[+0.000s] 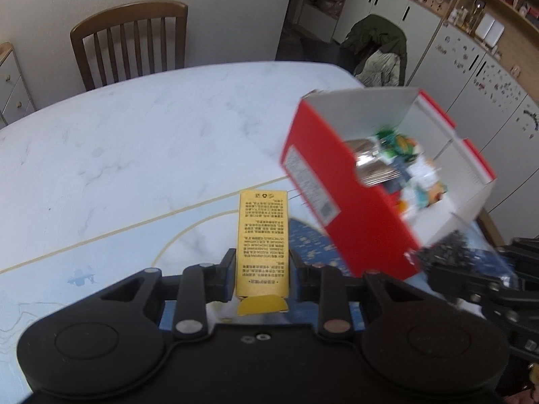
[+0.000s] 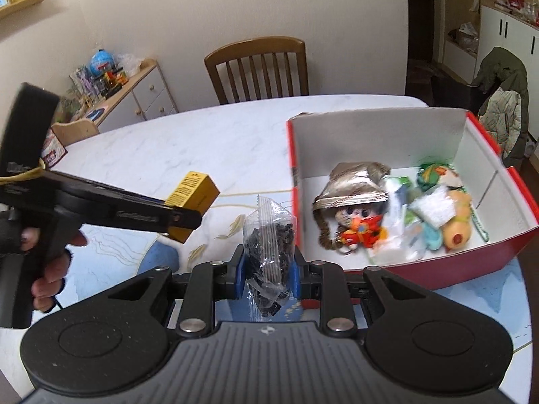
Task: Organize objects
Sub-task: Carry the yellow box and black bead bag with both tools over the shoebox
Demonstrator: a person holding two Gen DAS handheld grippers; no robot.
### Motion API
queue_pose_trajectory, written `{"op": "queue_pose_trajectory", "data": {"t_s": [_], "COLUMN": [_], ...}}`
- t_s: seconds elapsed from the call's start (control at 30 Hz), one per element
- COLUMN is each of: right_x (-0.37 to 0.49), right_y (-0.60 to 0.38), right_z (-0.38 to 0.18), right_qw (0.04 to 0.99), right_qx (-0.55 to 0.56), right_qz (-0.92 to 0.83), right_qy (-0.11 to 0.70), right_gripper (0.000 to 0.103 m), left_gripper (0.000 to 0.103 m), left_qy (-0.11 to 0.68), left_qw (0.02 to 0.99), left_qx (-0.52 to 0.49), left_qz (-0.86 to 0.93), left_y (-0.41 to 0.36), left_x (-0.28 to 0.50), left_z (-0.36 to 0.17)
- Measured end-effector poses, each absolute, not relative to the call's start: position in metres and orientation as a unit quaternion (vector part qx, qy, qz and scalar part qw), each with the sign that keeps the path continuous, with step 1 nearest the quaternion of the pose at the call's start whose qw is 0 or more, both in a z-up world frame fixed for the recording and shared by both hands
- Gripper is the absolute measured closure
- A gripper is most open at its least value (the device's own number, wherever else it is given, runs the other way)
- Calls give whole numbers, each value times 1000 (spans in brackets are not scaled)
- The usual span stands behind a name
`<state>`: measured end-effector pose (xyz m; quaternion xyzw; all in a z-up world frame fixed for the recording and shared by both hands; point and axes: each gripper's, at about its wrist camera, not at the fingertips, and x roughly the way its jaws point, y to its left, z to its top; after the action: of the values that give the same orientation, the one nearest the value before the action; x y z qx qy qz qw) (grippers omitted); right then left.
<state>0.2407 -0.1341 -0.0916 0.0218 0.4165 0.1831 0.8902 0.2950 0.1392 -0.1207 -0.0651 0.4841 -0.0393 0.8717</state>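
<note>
Right wrist: bag nearest the box

A clear bag [image 2: 267, 235] is clamped upright in the right gripper [image 2: 267, 271] — the red box [image 2: 438, 262] lies just ahead to its right. Farther left, a yellow carton [image 2: 193, 195] is pinched lengthwise by the left gripper [image 1: 262, 271], above the table [image 2: 202, 134].

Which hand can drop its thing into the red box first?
Probably the right. The right hand-held gripper, holding a clear plastic bag of dark pieces, sits right beside the red cardboard box. The left hand-held gripper, holding a yellow carton, is farther away.
</note>
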Motion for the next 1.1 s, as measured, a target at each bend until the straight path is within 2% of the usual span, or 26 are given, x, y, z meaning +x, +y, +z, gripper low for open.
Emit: {"op": "queue_pose_trajectory", "data": {"t_s": [0.6,0.83,1.1], "right_x": [273,290,320], "right_y": [-223,-258,-285], "right_z": [-67,-72,-95], "right_qw": [913,920,913], "right_qx": [24,12,-2], "right_qz": [153,130,119], "right_qy": [376,369,390], "right_gripper": [78,78,78], "left_gripper": [75,75,75], "left_qy": [453,461,490], "left_qw": [887,884,869], "left_qx": [-62,-51,-41], "left_qz": [-61,-61,-45], "left_y": [45,10,-10], "left_x": [314,338,366], "left_z": [-66,-75,-109]}}
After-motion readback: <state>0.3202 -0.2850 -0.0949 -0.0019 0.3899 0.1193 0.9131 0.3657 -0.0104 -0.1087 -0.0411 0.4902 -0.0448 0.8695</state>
